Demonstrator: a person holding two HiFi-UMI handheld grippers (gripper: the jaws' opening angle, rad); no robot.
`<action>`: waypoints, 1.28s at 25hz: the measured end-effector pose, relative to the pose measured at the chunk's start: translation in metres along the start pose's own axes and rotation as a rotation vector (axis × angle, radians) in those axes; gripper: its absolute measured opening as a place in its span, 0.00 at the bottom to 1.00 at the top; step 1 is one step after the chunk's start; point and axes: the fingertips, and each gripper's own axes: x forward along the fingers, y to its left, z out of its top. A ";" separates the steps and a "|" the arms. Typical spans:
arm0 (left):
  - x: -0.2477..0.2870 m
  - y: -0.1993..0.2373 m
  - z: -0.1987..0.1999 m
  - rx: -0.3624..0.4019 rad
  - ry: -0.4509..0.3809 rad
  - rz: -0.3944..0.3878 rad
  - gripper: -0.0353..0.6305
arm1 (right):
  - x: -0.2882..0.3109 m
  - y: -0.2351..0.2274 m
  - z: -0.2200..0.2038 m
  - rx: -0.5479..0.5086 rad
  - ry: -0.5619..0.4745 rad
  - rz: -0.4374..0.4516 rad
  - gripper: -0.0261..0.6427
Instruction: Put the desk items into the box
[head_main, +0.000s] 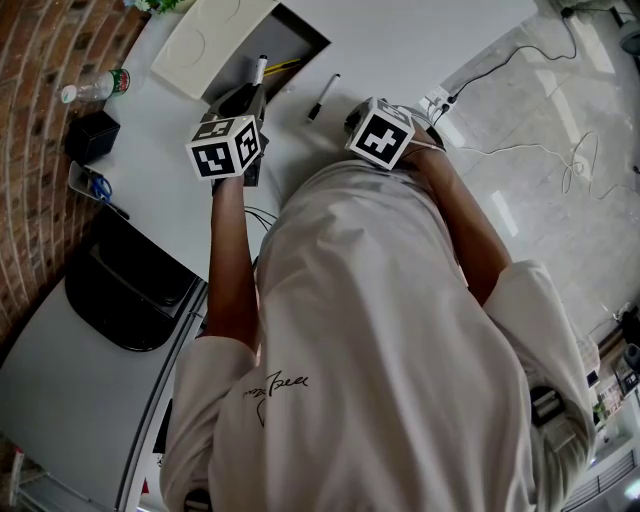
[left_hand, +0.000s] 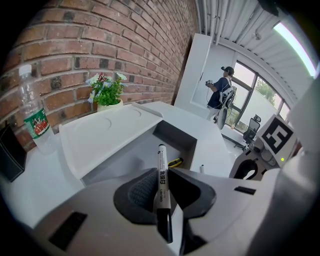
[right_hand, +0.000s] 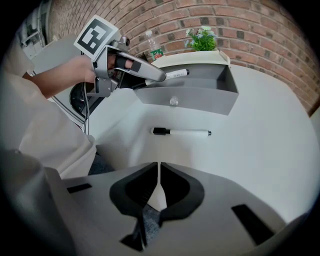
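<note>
Marker (left_hand: 161, 175) lengthwise in left gripper (left_hand: 164, 171), toward box (left_hand: 175, 137)

One marker (left_hand: 161, 155) in the left tool (left_hand: 163, 172) plus one marker (right_hand: 181, 132) lying on the table (right_hand: 260, 150) in front of the box make two. Tools also number two, counting the right tool (right_hand: 159, 167). There is one open box (right_hand: 190, 97), with one white lid (head_main: 205, 40) resting on it and one yellow-and-black item (left_hand: 175, 162) inside, too small to name. Along the table's brick-wall edge are one bottle (head_main: 95, 88), one potted plant (left_hand: 107, 92), one black cube holder (head_main: 92, 135) and one pair of blue-handled scissors (head_main: 98, 187). One other person (left_hand: 220, 87) stands far off.
</note>
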 end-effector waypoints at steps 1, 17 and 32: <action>0.000 0.000 0.000 0.000 0.002 0.000 0.15 | 0.000 0.000 0.000 0.001 0.000 0.000 0.10; 0.002 0.002 -0.002 -0.010 0.023 0.014 0.15 | 0.000 0.000 -0.001 0.005 -0.006 -0.004 0.10; 0.001 0.003 0.001 -0.043 0.001 0.002 0.16 | 0.000 -0.001 -0.001 0.007 -0.005 -0.008 0.10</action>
